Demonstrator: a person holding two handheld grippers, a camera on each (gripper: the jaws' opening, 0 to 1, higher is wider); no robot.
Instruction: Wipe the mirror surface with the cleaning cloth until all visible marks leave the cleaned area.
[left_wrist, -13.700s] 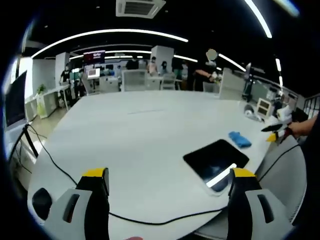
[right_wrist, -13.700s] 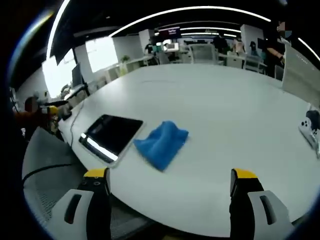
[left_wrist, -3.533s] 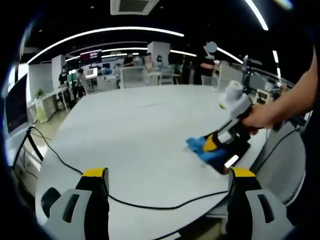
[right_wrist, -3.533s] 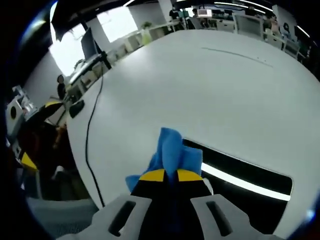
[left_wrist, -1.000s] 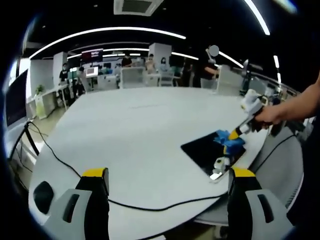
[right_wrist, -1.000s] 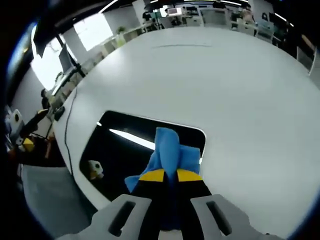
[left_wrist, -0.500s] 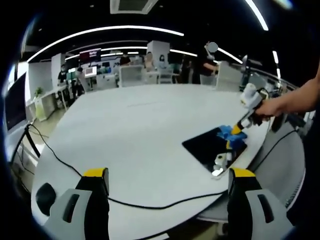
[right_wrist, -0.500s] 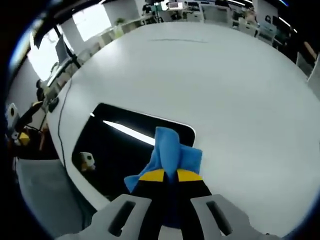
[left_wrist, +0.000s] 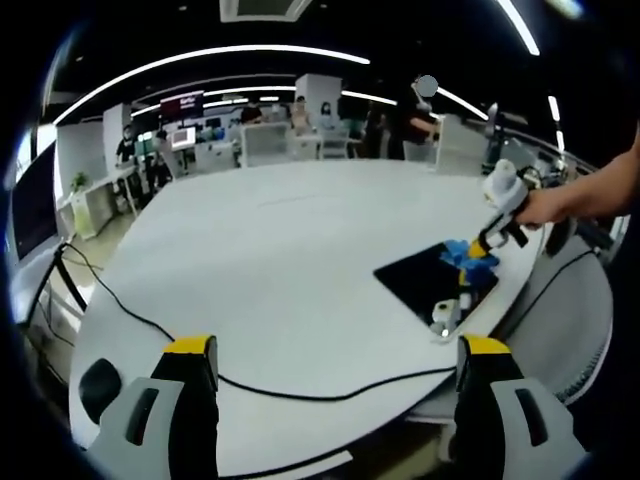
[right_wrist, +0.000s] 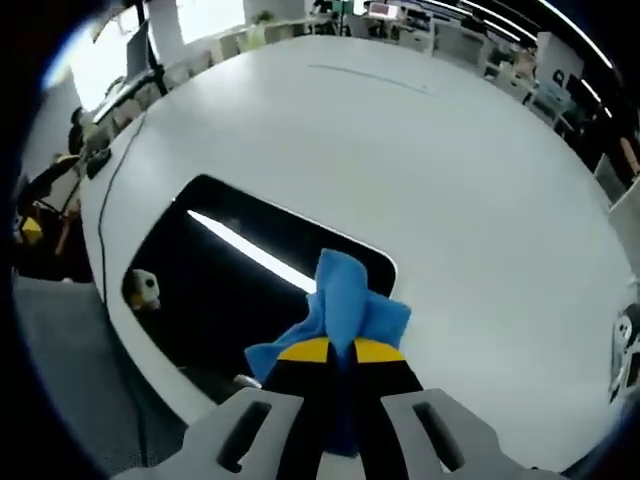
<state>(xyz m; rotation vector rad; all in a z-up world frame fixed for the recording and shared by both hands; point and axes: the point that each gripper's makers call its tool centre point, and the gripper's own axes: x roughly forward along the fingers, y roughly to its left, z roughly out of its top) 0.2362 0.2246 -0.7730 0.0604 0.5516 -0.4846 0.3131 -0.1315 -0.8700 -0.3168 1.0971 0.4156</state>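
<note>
Right gripper (right_wrist: 340, 352) clenched on crumpled blue cleaning cloth (right_wrist: 335, 300), pressed onto corner of dark rectangular mirror (right_wrist: 215, 275) on white tabletop (right_wrist: 450, 190). Left gripper (left_wrist: 335, 350) released, well apart, black cable (left_wrist: 300, 392) just ahead.

A: Light?
B: Ceiling strips (left_wrist: 200, 60) bright, room behind dim. Table (left_wrist: 280, 260) evenly lit, soft shadows. Window (right_wrist: 205, 15) blown out, upper left.
A: Quality?
B: Strip glare in mirror (right_wrist: 230, 270). Heavy fisheye bend at edges; background soft.
</note>
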